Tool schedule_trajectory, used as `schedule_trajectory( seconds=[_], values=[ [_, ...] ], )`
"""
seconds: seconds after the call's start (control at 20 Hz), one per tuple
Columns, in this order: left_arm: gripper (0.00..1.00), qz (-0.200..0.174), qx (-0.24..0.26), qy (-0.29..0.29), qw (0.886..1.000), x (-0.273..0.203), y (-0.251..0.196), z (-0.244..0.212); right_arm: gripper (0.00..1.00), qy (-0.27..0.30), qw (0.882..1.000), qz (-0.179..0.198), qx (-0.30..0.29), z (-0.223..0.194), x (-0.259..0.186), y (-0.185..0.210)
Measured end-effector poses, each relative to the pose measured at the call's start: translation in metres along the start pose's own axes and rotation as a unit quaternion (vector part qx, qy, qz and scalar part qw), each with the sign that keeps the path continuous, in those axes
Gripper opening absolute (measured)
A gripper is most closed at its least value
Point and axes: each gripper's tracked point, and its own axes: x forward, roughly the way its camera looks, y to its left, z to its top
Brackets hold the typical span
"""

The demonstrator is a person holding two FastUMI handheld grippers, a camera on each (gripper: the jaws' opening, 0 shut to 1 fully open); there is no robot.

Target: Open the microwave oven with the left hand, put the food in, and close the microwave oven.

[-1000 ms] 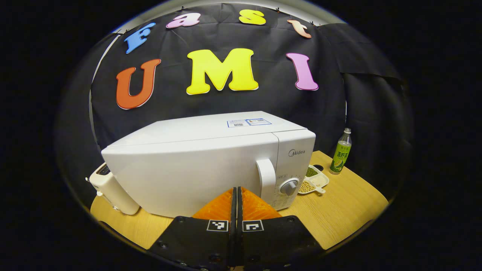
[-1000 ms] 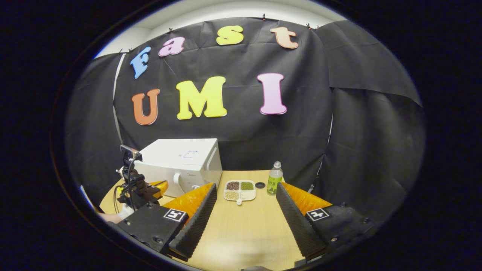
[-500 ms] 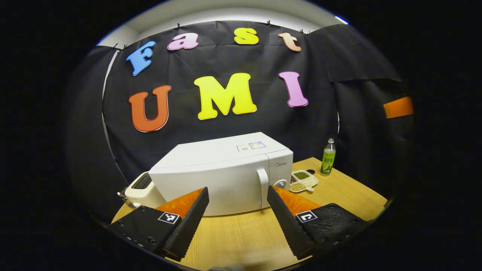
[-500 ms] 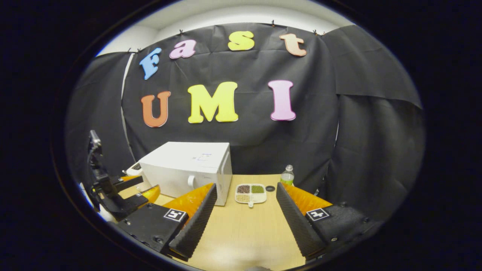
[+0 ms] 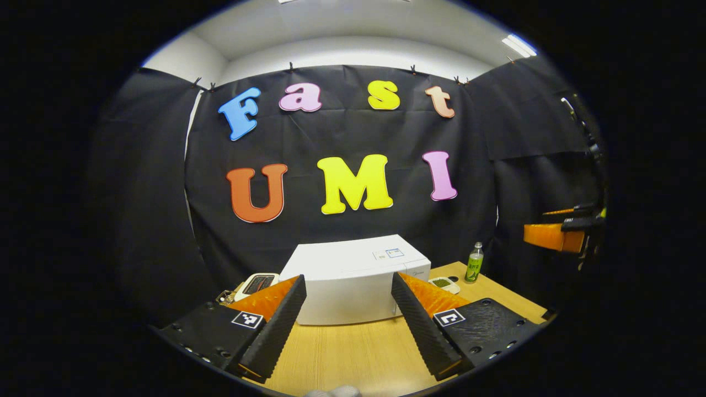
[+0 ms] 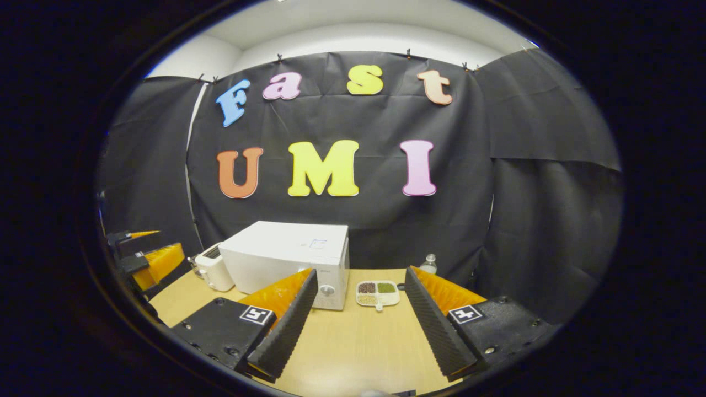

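Left tongs (image 5: 348, 314) spread wide, well back from the closed microwave (image 5: 353, 278); right tongs (image 6: 358, 317) spread too. Food tray (image 6: 378, 293) sits on the worktop (image 6: 353, 353) just beside the microwave's dial side; bottle (image 5: 473, 263) beyond it.

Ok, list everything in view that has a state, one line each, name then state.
microwave oven: door closed.
divided food tray: on the table beside the oven, compartments filled.
bottle: upright, capped.
toaster: upright, left of the oven.
left gripper: open, empty.
right gripper: open, empty.
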Motion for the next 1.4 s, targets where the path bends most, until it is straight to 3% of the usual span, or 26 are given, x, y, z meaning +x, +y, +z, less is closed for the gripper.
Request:
schedule_trajectory(
  seconds=[0.2,0.65,1.35,1.4],
  values=[
    [0.96,0.031,-0.003,-0.014,0.999,-0.024,0.032,0.017,0.92,-0.015,1.000,0.004,0.009,0.010,-0.011,0.020],
    [0.96,0.063,-0.018,-0.021,0.998,-0.037,0.073,0.025,0.92,-0.038,0.999,0.009,-0.007,0.032,-0.025,0.047],
    [0.96,0.054,-0.023,-0.027,0.998,-0.031,0.077,0.028,0.92,-0.048,0.999,-0.005,-0.002,0.044,-0.031,0.044],
    [0.96,0.054,-0.023,-0.028,0.998,-0.031,0.077,0.029,1.00,-0.049,0.999,-0.005,0.000,0.045,-0.032,0.044]
  ],
)
